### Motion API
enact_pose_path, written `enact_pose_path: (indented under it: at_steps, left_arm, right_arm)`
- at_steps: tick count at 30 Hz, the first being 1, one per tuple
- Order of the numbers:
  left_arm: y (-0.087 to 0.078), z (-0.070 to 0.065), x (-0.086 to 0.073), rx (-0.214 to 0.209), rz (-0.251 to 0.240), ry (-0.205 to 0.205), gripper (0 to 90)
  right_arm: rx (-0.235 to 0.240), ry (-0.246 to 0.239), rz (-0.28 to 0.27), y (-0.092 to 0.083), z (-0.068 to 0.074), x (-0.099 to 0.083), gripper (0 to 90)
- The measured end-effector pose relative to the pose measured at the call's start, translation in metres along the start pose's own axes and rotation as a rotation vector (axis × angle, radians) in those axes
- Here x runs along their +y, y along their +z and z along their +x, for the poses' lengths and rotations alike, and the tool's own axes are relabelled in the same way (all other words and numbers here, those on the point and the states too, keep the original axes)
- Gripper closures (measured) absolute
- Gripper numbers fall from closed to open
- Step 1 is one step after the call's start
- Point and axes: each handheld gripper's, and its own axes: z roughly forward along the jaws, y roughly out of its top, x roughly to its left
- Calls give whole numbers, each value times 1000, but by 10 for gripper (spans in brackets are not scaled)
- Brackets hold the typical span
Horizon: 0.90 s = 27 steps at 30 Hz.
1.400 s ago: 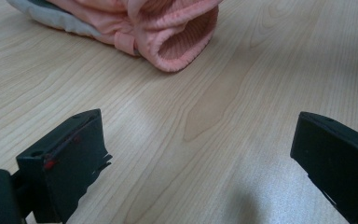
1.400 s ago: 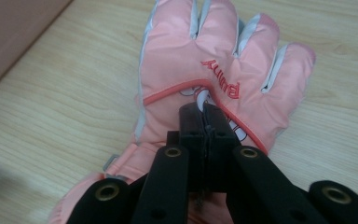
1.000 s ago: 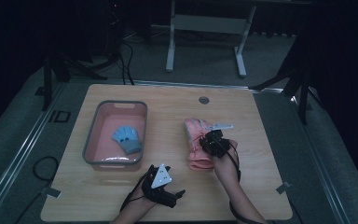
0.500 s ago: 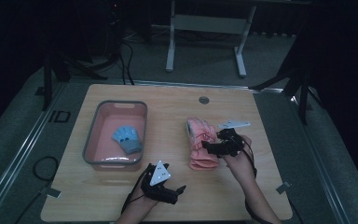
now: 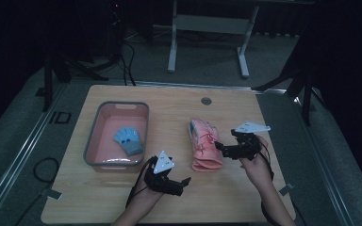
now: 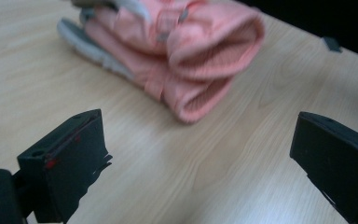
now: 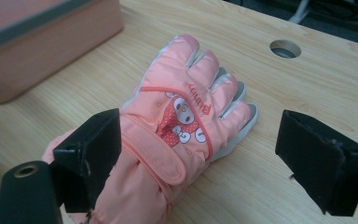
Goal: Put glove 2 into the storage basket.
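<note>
A stack of pink gloves (image 5: 203, 143) lies on the wooden table (image 5: 264, 188), right of centre. My right gripper (image 5: 220, 149) hovers at the stack's right side. Its jaws have just been opening and stand wide apart. In the right gripper view the top pink glove (image 7: 172, 126), with a cartoon print, lies below and ahead of the right gripper (image 7: 200, 154), untouched by either pad. My left gripper (image 5: 185, 185) is open near the front edge, pointing right. The left gripper view has the cuffs of the pink gloves (image 6: 186, 51) ahead of its open jaws (image 6: 200, 158).
A pink bin (image 5: 90, 141) with a grey rim stands left of the gloves and holds a blue glove (image 5: 128, 140). The bin's wall (image 7: 42, 51) rises in the right gripper view. A round cable hole (image 5: 206, 100) sits near the table's far edge.
My right gripper has let go of the pink gloves, opened, and drawn back to the right. My left gripper has lifted a little off the table.
</note>
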Motion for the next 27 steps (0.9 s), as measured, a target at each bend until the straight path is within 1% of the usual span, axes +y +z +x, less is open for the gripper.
enact_pose_path:
  at_steps: [2,4,5,6,7,9,11,12,13,14,15,16,17,18,19,20,21,22,23,24,26,27]
  left_arm:
    - [3,-1,12,9,-5,30,43]
    - [6,0,26,18,-12,57,51]
    - [9,1,32,17,-9,65,52]
    - [11,2,39,22,-7,72,54]
    - [14,4,45,24,-8,75,59]
    - [20,8,56,35,-9,74,68]
    - [26,11,66,41,-3,72,76]
    - [30,12,71,40,-2,75,76]
    - [33,13,75,33,-6,80,76]
    - [37,14,80,44,-3,86,77]
    - [40,15,84,46,-7,90,110]
    - [44,16,88,43,-10,89,187]
    - [48,18,92,43,-9,80,199]
    - [52,20,95,38,-5,73,259]
    - [56,21,97,51,4,69,318]
    - [60,23,99,60,3,66,352]
    - [65,25,100,70,6,54,400]
    - [70,26,100,82,18,33,410]
    - [74,28,99,91,36,4,408]
    - [79,30,98,90,56,-20,376]
    - [88,34,93,88,104,-51,325]
    - [92,36,89,90,123,-77,294]
  right_arm:
    - [-11,0,-1,-4,-4,0,135]
    - [-7,12,33,-5,-8,2,133]
    - [-1,21,34,-6,-10,3,139]
    - [-2,29,17,-7,-11,3,139]
    - [0,41,1,-8,-13,4,137]
    - [20,77,-22,-9,-16,6,125]
    - [44,83,-30,-9,-18,7,102]
    - [44,85,-28,-7,-18,7,103]
    - [37,67,-21,-6,-18,7,109]
    - [6,45,-18,-5,-18,7,164]
    - [-28,22,-5,-4,-18,6,220]
    - [-50,6,14,-2,-18,6,345]
    - [-62,1,20,0,-19,6,403]
    - [-59,8,26,3,-21,5,487]
    - [-43,15,34,6,-24,5,529]
    - [-42,22,36,9,-25,5,590]
    - [-45,27,35,12,-26,5,610]
    - [-32,31,36,16,-27,4,609]
    - [-22,39,40,20,-28,3,606]
    - [-12,44,42,24,-27,2,591]
    - [16,55,54,33,-25,-1,535]
    - [27,63,58,37,-24,-4,504]
